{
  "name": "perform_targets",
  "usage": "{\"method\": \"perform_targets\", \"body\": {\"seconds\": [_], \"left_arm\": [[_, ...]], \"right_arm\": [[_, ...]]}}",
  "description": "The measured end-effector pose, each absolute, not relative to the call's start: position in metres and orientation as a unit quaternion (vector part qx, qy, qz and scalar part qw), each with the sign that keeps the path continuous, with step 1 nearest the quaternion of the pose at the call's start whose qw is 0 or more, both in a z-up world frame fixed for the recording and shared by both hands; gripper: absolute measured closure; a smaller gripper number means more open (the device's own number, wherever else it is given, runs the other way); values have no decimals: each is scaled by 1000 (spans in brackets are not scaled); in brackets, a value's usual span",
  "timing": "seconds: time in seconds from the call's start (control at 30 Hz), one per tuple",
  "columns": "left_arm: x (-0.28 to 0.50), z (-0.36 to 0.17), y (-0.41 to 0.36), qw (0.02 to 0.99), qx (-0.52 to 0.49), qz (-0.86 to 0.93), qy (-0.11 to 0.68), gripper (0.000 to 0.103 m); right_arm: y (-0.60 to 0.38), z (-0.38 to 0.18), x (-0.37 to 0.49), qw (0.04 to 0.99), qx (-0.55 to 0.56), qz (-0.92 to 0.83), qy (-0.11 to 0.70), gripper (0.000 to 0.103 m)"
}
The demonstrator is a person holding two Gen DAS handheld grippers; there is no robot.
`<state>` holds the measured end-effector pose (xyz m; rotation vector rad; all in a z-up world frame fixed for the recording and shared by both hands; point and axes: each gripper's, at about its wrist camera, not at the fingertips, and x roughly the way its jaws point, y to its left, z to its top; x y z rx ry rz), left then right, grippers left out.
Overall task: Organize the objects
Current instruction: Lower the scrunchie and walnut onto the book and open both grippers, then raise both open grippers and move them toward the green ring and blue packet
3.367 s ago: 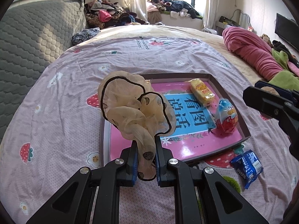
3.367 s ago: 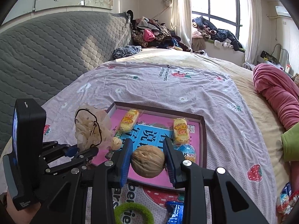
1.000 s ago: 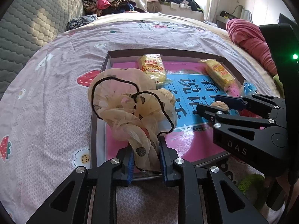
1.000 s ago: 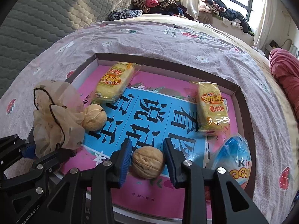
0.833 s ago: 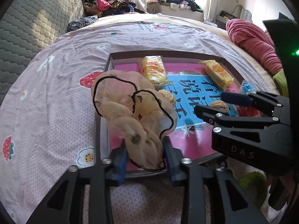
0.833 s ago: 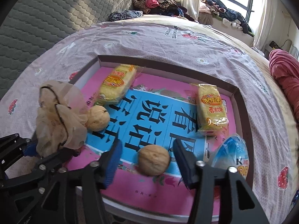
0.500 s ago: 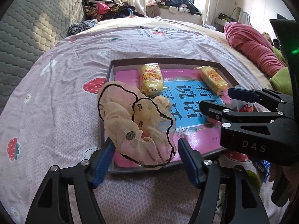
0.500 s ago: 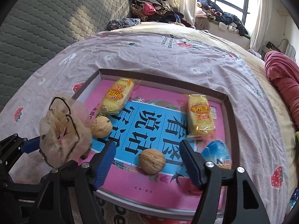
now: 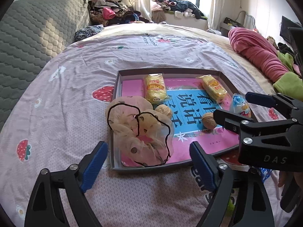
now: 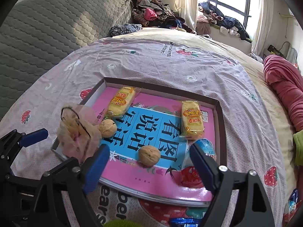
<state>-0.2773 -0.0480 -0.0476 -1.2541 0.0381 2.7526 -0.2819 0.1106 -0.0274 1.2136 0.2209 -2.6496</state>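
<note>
Left tool [image 9: 147,162]: jaws spread wide, having just been opening; nothing gripped. The blue pads [image 9: 94,165] stand apart on either side of the near left corner of the tray, touching neither it nor its contents. Beige scrunchie [image 9: 140,132], sheer fabric with dark edging and spots: lies released in the near left corner of the tray [image 9: 166,71], its lower folds against the near wall, clear of both pads. Right tool [image 10: 149,166]: jaws likewise wide, just been opening, empty; it hangs above the near edge of the tray. Walnut [image 10: 149,155]: sits free on the pink and blue book cover [image 10: 151,130] that lines the tray floor, seen between the right tool's pads but well clear of them. Second walnut [image 10: 108,128]: touching the scrunchie's far side. Two yellow snack packets: one [image 10: 121,102] near the far left corner, one [image 10: 192,120] toward the right wall. Blue and red wrapped egg [image 10: 197,162]: near right corner, partly behind the right tool's right pad. Tray rests on a bed with a lilac strawberry-print sheet [image 10: 170,64]. Blue snack packet [image 10: 184,222] and a green fuzzy ring [image 10: 121,223] lie on the sheet outside the tray, at the frame's bottom edge.
</note>
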Motion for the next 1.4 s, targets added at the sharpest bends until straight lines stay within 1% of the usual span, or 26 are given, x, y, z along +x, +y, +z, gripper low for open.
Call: {"method": "perform_targets", "body": {"seconds": [0.03, 0.1, 0.13, 0.33, 0.47, 0.6, 0.97, 1.2, 1.4], "left_arm": [[-276, -47, -48, 58, -413, 909, 14, 9], [-274, -43, -47, 57, -411, 910, 17, 1], [-273, -42, -48, 56, -410, 910, 17, 1], [-263, -28, -52, 48, -401, 915, 12, 1], [-254, -11, -54, 46, -393, 918, 4, 1], [-240, 7, -50, 48, -379, 924, 2, 1], [-198, 59, -31, 52, -350, 935, 8, 1], [-170, 87, -15, 54, -333, 941, 16, 1], [-146, 98, 2, 64, -326, 943, 21, 1]], "right_arm": [[111, -26, -281, 109, 412, -902, 74, 14], [114, -23, -279, 110, 410, -903, 66, 14], [116, -21, -278, 110, 410, -903, 64, 14], [123, 2, -267, 112, 391, -912, 58, 13], [128, 23, -256, 110, 379, -917, 59, 10], [133, 48, -241, 112, 362, -924, 58, 9], [146, 106, -184, 119, 321, -937, 69, 4], [161, 130, -150, 113, 303, -944, 70, 3], [173, 140, -123, 107, 294, -947, 72, 3]]}}
